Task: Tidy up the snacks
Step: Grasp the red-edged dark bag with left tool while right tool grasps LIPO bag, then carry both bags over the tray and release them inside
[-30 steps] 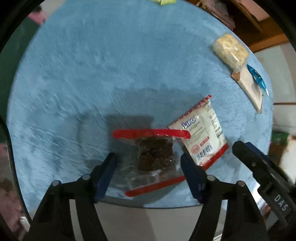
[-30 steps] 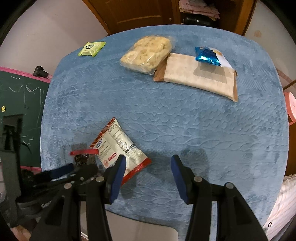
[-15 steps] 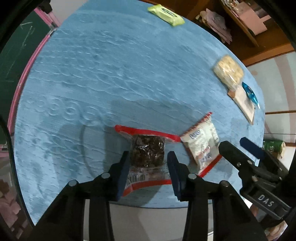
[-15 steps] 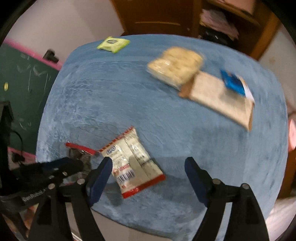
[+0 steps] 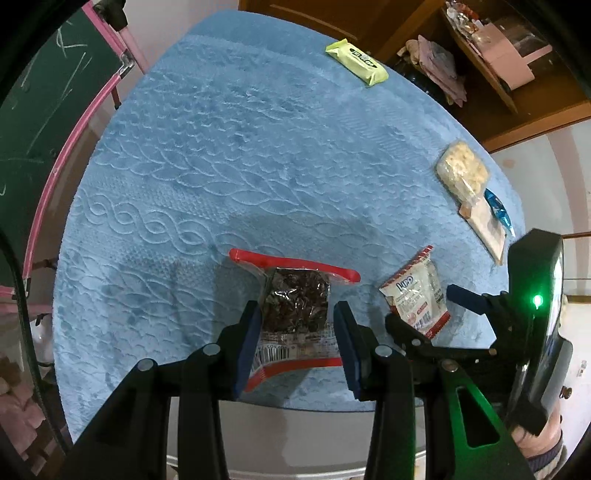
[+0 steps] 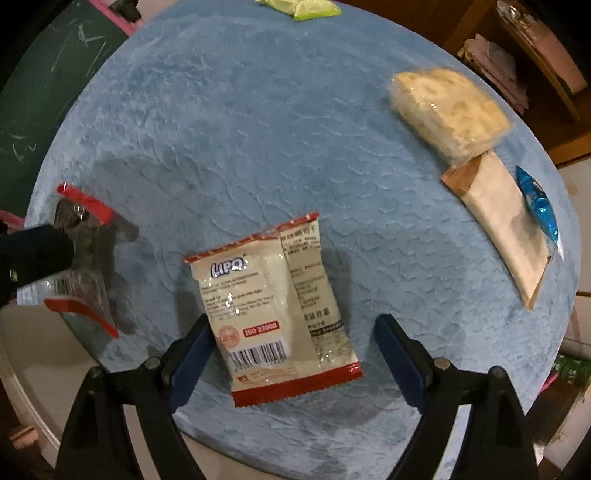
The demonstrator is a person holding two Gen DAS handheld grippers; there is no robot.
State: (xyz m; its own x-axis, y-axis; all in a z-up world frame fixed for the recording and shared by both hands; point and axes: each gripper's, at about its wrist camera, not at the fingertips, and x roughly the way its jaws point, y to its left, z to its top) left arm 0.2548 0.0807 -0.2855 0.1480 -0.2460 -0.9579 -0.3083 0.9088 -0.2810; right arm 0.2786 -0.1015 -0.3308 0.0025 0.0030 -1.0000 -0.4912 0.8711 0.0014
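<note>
In the right wrist view, a green packet (image 6: pixel 299 6) at twelve o'clock was cut off by the top edge. At nine o'clock, a clear packet of dark snack (image 6: pixel 86 266) was blurred and partly hidden behind the left gripper (image 6: pixel 35 254), whose fingertips could not be made out. The small print on a white and red packet (image 6: pixel 273 306) was too fine to be read. In the left wrist view, the lower sides of the dark snack packet were covered by blue finger pads (image 5: pixel 248 347). At three o'clock, a blue packet (image 5: pixel 499 211) was too small to be identified, and the white and red packet's lower corner was hidden by the right gripper (image 5: pixel 424 314).
</note>
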